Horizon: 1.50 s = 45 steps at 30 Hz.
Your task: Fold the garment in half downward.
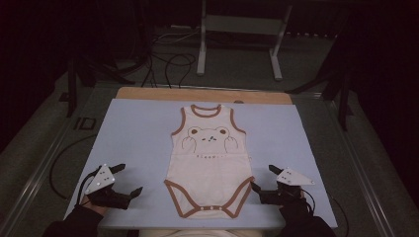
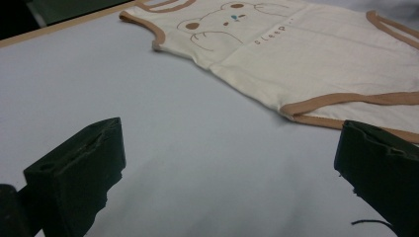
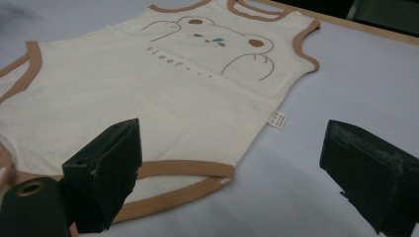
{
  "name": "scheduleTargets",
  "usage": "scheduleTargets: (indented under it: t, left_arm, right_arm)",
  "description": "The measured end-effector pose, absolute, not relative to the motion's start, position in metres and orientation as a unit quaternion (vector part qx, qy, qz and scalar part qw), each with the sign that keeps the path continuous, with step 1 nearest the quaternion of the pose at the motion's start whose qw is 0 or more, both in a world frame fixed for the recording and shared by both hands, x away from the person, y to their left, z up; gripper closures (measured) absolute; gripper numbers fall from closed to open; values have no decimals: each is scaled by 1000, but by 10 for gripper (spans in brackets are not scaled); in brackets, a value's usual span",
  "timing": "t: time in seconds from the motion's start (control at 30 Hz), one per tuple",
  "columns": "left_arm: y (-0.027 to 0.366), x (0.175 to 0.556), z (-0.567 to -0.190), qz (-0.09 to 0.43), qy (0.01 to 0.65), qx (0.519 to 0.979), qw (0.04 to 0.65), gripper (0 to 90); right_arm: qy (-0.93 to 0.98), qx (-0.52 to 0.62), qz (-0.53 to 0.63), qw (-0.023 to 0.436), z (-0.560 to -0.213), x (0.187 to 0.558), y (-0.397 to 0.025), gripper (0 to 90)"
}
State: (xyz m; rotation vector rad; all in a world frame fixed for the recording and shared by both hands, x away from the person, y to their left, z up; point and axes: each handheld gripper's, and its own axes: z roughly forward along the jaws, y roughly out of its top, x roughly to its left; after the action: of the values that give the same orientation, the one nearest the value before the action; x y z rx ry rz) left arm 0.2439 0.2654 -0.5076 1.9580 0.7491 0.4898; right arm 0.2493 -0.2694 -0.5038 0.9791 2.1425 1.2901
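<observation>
I am seeing my left gripper (image 1: 130,178) sitting at the near left of the pale blue mat (image 1: 133,138), its jaws spreading wide and gripping nothing, with bare mat lying between them in the left gripper view. A cream baby bodysuit (image 1: 208,163) with brown trim and a bear print is lying flat at the mat's middle, neck pointing away from me. My right gripper (image 1: 262,177) is resting just beside the bodysuit's right leg opening, jaws gaping wide and empty; whether the left jaw is touching the hem, I cannot tell. The wooden tabletop (image 1: 148,93) is showing beyond the mat, and cables (image 1: 173,64) are trailing across the dim floor behind.
</observation>
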Motion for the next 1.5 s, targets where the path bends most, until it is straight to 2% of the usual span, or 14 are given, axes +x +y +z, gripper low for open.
scheduleTargets:
  t: [0.8, 1.13, 1.5]
  left_arm:
    - [263, 246, -505, 200, 302, 802, 474, 2]
    - [250, 249, -489, 182, 283, 809, 482, 2]
    - [244, 264, -459, 184, 272, 807, 490, 2]
  right_arm:
    - [775, 358, 464, 236, -498, 246, -268, 91]
    - [773, 344, 476, 240, -475, 245, -261, 91]
    - [769, 333, 472, 274, -441, 263, -261, 91]
